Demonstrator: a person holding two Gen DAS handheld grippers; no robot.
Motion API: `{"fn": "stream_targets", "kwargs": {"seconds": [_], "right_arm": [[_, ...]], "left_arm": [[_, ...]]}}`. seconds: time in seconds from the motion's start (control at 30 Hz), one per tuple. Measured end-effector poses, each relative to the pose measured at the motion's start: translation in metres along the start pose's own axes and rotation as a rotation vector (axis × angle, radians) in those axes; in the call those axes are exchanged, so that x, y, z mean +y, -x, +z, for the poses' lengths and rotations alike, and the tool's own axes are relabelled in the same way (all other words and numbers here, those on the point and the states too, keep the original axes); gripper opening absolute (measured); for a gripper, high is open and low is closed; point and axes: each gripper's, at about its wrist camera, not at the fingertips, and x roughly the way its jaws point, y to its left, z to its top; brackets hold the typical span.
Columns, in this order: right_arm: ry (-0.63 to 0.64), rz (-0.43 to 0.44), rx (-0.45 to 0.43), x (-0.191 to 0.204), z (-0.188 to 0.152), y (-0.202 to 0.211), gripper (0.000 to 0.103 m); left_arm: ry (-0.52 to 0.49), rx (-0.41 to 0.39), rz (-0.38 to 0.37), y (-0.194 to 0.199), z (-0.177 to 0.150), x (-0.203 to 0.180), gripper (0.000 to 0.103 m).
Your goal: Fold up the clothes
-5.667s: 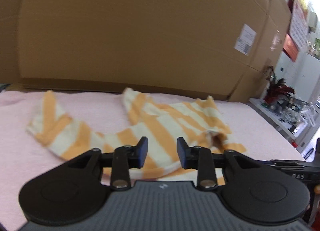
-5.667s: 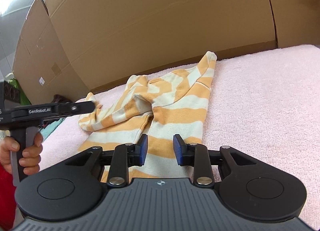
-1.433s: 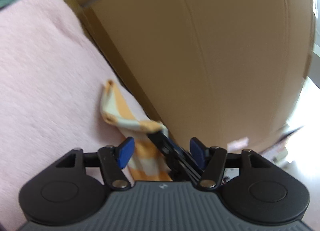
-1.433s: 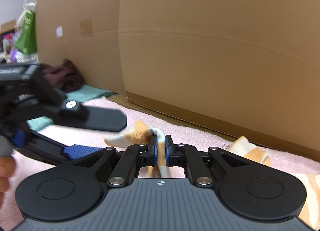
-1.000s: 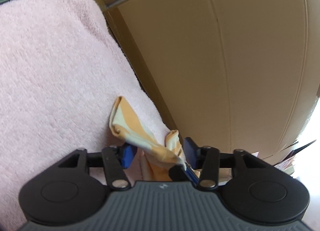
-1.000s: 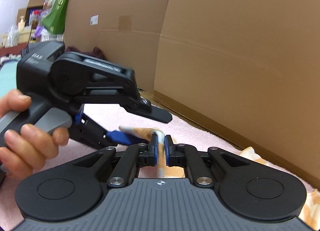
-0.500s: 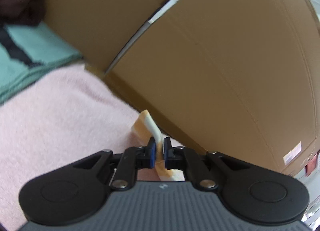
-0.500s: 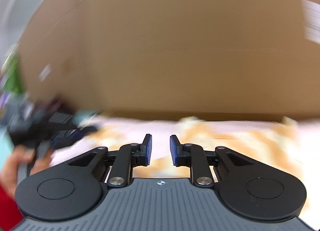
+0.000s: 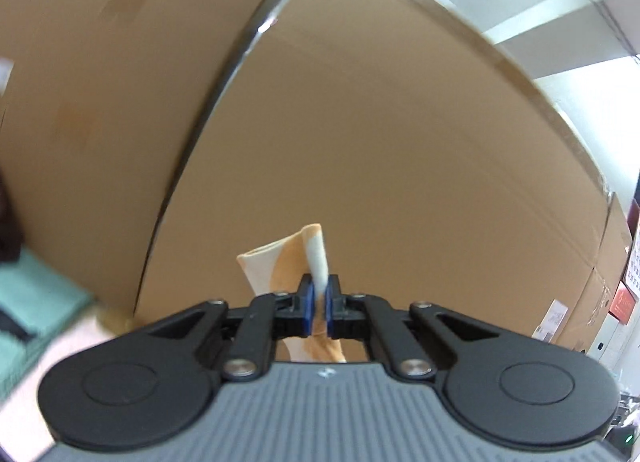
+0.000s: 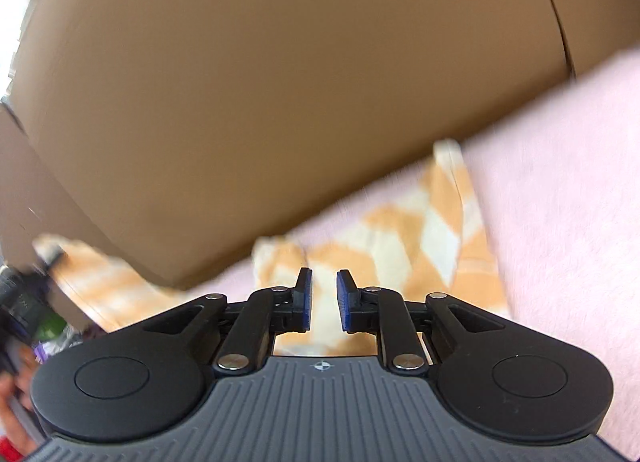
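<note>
The garment is orange-and-cream striped. In the left wrist view one end of it (image 9: 288, 262) sticks up above my left gripper (image 9: 318, 308), which is shut on the cloth and lifted against the cardboard wall. In the right wrist view the rest of the striped garment (image 10: 404, 246) lies blurred on the pink towel (image 10: 560, 190), with a strip rising to the far left, where the left gripper (image 10: 20, 294) shows dimly. My right gripper (image 10: 324, 300) hovers over the cloth, open, with nothing between its blue pads (image 10: 306, 298).
A tall brown cardboard wall (image 9: 360, 122) stands close behind the towel. A teal cloth (image 9: 36, 302) lies at the left. A hand (image 10: 16, 402) shows at the lower left of the right wrist view. Shelving and a red sign (image 9: 624, 302) are at far right.
The right gripper let go of the garment's end and opened after the left gripper shut on it. The left gripper has lifted the cloth; the right has swung toward the garment's body.
</note>
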Motion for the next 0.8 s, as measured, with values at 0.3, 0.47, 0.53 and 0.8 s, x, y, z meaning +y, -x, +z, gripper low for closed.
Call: {"fn": "stream_targets", "kwargs": {"seconds": [0.3,0.47,0.53,0.8], "right_arm": [[0.007,0.106,0.082,0.001,-0.038,-0.007,0.019],[-0.067,0.160,0.096,-0.016,-0.037,0.003,0.024],[-0.028,0.143,0.101,-0.013,-0.034,0.005,0.023],[-0.022,0.080,0.015,-0.018,-0.014,0.007,0.030]], "left_arm": [[-0.076,-0.019,0.035,-0.013,0.021,-0.023,0.000],[-0.054,-0.028,0.073,-0.011,0.022,-0.017,0.000],[-0.045,-0.031,0.088,-0.010,0.023,-0.015,0.000],[0.008,-0.098,0.073,0.003,0.026,0.002,0.000]]}}
